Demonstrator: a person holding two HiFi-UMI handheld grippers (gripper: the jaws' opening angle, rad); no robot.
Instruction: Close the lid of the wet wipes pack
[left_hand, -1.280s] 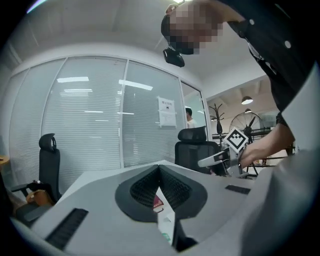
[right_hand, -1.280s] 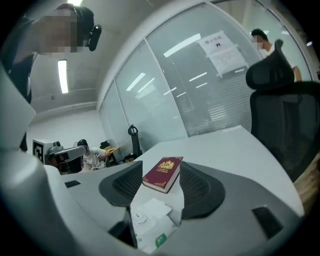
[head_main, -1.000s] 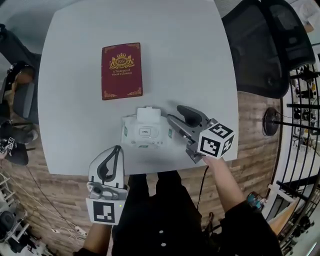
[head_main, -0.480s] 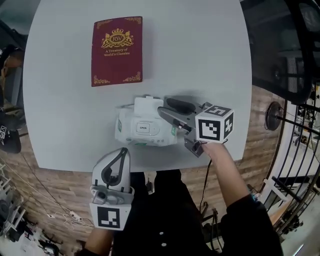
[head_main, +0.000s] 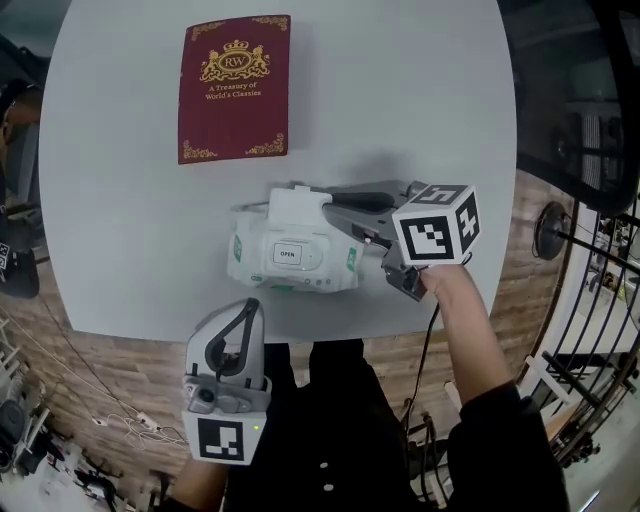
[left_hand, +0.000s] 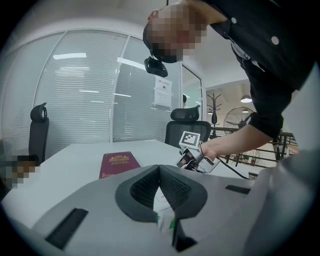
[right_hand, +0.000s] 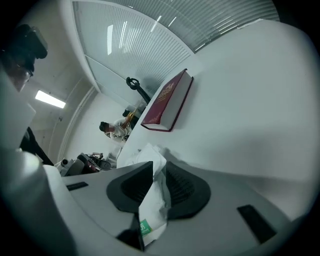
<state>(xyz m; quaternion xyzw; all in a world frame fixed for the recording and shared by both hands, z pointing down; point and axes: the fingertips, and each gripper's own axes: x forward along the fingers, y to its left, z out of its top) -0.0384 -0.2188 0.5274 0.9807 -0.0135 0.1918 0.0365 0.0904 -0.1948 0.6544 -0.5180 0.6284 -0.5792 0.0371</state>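
Now the right gripper's (head_main: 335, 212) jaws are closing on the wet wipes pack's (head_main: 250, 262) right end; hold it steady, so the left gripper (head_main: 243, 310), jaws together, can press the lid (head_main: 295, 208) down.

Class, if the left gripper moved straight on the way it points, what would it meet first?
Most likely the wipes pack, which lies just ahead of the left gripper; depth is hard to judge.
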